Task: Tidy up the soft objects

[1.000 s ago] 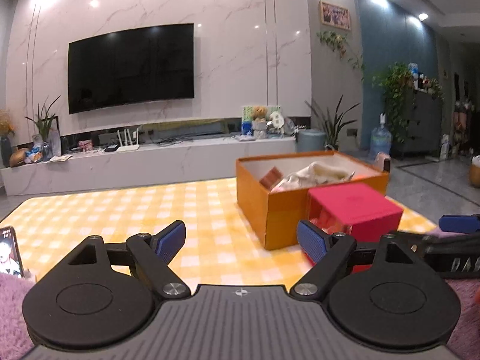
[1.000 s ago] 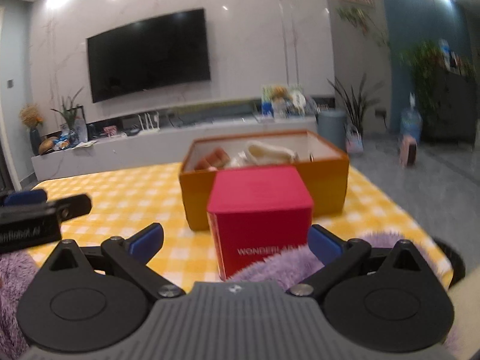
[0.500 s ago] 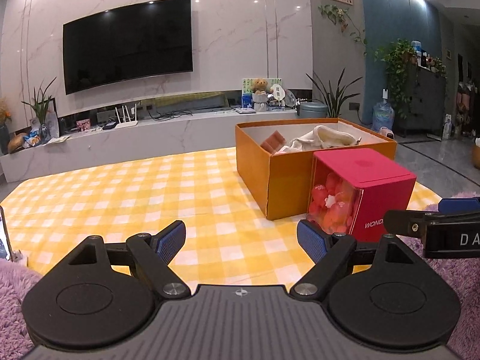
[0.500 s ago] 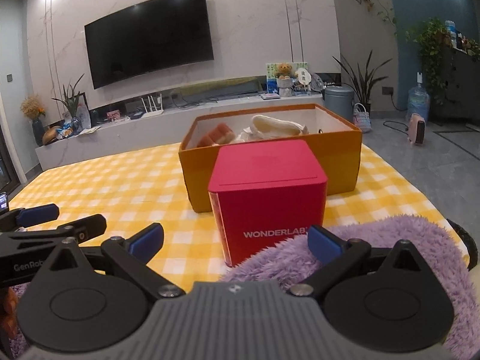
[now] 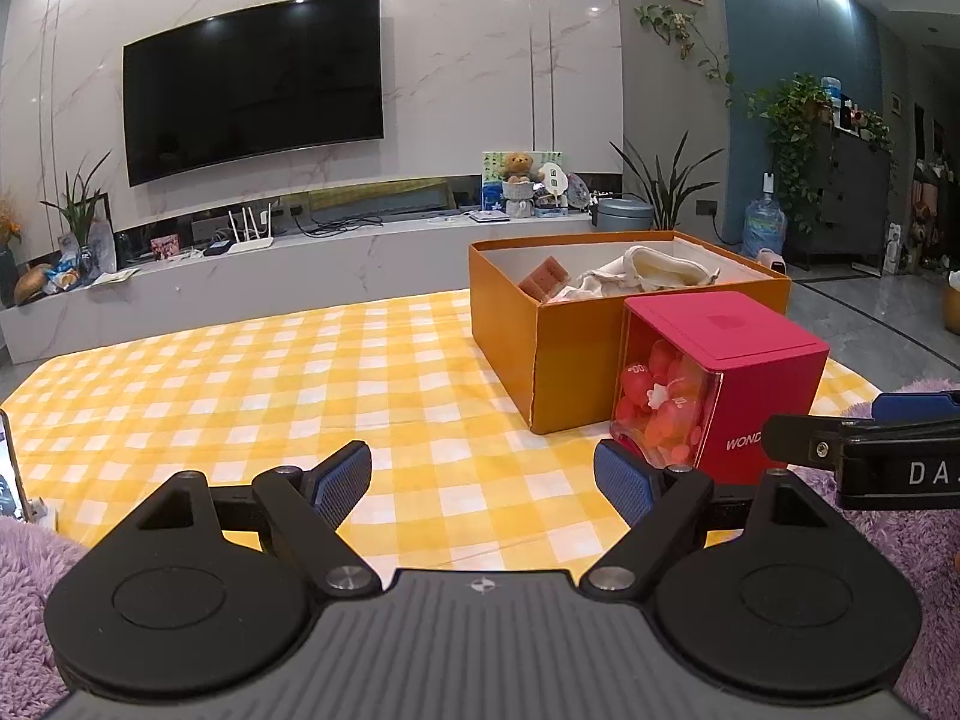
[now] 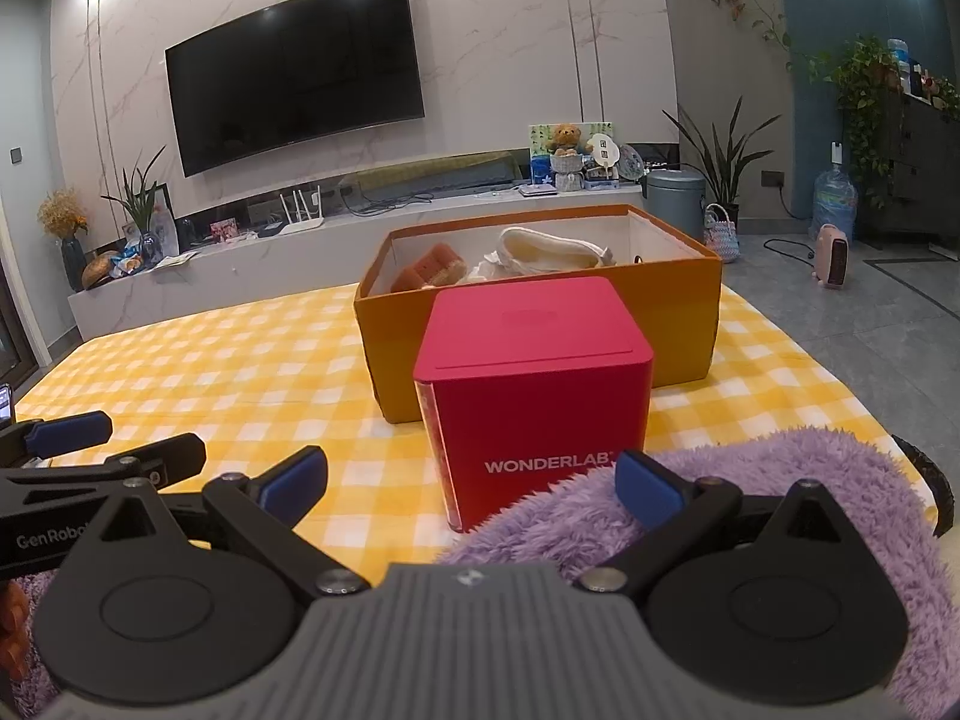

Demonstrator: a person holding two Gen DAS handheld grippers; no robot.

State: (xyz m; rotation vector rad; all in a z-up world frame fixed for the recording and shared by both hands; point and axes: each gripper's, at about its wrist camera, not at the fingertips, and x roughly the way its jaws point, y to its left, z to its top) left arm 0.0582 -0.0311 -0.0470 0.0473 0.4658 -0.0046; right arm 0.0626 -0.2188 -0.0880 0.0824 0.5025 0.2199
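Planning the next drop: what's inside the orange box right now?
The orange box is open. Inside, a cream fabric item lies beside a brown spongy block. The front wall and the red cube hide the box floor, so anything lower cannot be seen.

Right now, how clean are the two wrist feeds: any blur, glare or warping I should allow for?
Left wrist view: sharp, with ceiling-light glare on the marble wall and fisheye bending at the edges. Right wrist view: equally sharp; the WONDERLAB lettering on the red box reads clearly, though the purple fleece hides its lower right corner.
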